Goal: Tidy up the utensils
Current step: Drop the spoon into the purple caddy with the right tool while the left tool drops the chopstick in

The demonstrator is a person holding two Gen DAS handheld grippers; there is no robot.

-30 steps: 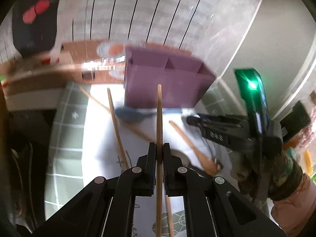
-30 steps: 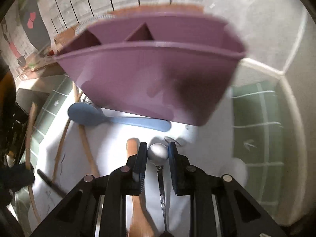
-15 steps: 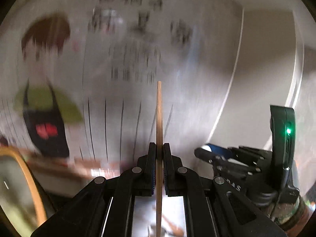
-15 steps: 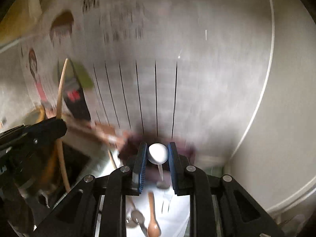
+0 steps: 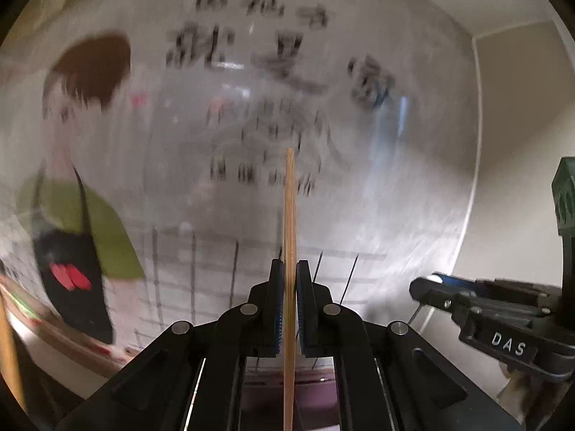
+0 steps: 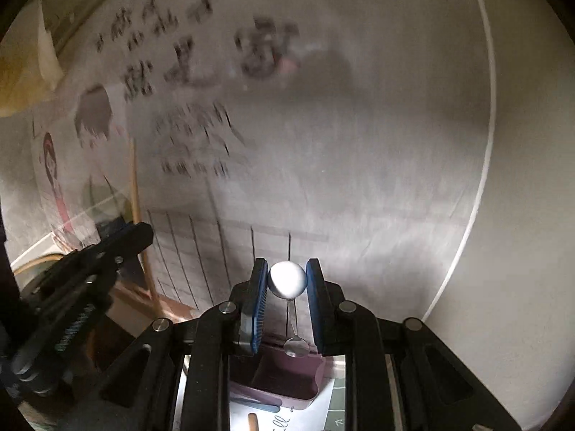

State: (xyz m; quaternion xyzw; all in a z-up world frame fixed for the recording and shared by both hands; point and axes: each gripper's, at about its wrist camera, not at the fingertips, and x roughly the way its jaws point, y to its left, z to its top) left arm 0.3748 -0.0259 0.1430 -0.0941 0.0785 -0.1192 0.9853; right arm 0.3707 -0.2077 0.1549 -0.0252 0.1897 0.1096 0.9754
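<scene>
1. Step in hand: both tools carry a utensil aloft, above the purple plastic compartmented holder (image 6: 287,373), whose rim shows low between the right fingers. Judged mid-transfer, insertion not yet done.
2. Left gripper (image 5: 289,301): jaws almost fully together, pinching a thin pale wooden chopstick (image 5: 289,215). The stick runs upright through the pads, its tip well above them, its lower end passing out of the bottom of the view.
3. Right gripper (image 6: 287,287): jaws narrowly parted, clamped on the rounded end of a small silver metal spoon (image 6: 287,280); the handle hangs down to a second bowl-like end just over the holder.
4. Pose: both tools point nearly level, toward a blurred white wall poster (image 5: 251,107). They are side by side, each visible in the other's view.
5. Next move, judged: tip each tool downward, centre each utensil over a compartment, lower, then release.
6. Other items: a blue flat utensil (image 6: 257,404) and a wooden handle (image 6: 253,422) lie on the table below.
</scene>
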